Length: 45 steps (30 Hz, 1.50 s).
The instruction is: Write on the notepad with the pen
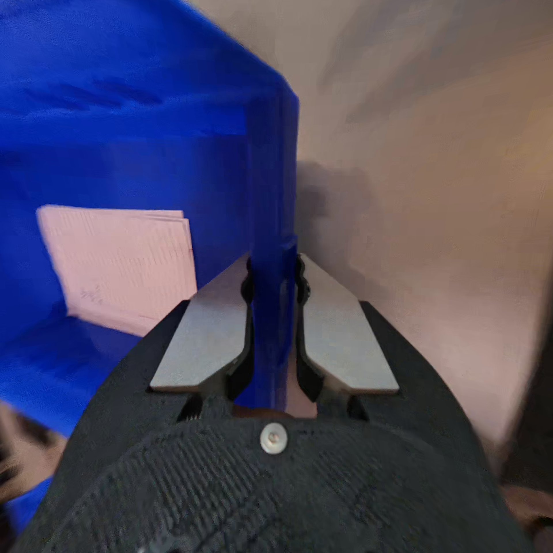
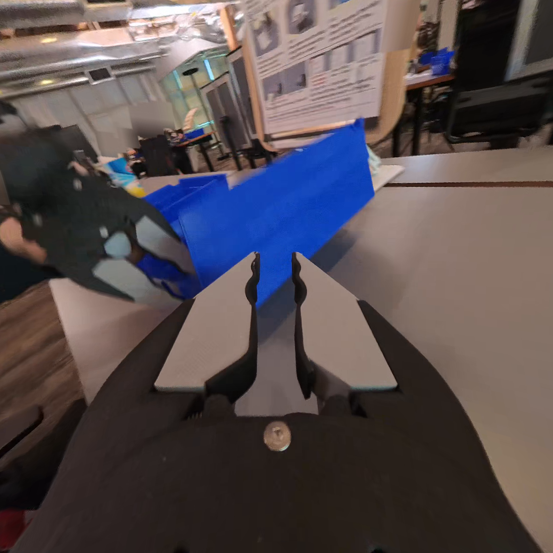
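Note:
A pink notepad (image 1: 119, 266) lies inside a blue plastic bin (image 1: 134, 119). My left gripper (image 1: 273, 260) is shut on the bin's side wall, which fills the gap between the two fingers. In the right wrist view the bin (image 2: 269, 215) looks tilted on the grey table (image 2: 434, 284), and the left gripper (image 2: 182, 278) holds its near left end. My right gripper (image 2: 274, 257) is open and empty, above the table just in front of the bin. No pen shows in either view.
The table's left edge (image 2: 68, 344) drops to a wooden floor (image 2: 27, 344). A poster board (image 2: 317, 65) stands behind the bin. Desks and chairs fill the room farther back. A dark upright object (image 1: 532, 389) stands at the right of the left wrist view. About 15 centimeters separates my left fingertips from my right.

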Available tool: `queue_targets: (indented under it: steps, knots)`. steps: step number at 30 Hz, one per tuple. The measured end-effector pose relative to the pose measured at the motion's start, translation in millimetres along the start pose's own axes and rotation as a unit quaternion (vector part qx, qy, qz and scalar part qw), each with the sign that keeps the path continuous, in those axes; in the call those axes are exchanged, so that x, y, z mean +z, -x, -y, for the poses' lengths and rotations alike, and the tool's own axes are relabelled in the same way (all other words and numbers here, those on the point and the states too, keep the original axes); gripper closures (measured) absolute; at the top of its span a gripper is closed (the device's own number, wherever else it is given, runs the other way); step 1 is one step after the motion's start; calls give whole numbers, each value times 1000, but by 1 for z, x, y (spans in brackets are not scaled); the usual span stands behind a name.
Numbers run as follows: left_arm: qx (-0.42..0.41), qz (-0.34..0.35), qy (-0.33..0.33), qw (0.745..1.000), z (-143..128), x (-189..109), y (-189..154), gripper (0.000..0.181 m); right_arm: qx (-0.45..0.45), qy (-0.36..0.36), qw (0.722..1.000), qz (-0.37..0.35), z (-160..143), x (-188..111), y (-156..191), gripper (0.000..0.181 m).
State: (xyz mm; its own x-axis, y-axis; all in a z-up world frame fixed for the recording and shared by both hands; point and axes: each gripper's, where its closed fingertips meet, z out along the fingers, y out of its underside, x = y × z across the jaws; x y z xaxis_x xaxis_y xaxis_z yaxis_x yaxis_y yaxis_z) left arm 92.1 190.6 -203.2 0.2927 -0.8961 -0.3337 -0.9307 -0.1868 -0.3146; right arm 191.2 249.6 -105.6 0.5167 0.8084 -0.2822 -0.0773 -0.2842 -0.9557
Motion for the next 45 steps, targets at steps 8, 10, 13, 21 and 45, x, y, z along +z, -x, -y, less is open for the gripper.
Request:
queue_targets:
  steps: [8, 10, 13, 21, 45]
  knots:
    - [149, 272, 70, 948, 37, 22, 28, 147, -7, -18, 999, -29, 1, -13, -26, 155]
    - [111, 269, 7, 957, 44, 1, 16, 144, -19, -17, 999, -38, 2, -19, -24, 153]
    - [31, 231, -79, 969, 34, -34, -12, 130, -35, 2, 999, -38, 1, -25, -10, 151]
    - [-144, 112, -183, 966, -67, -78, -84, 134, -160, 197, 967, 7, -47, 27, 85, 151]
    - [-386, 215, -150, 884, -277, -92, -1, 181, -227, 418, 873, -105, -92, 25, -14, 152]
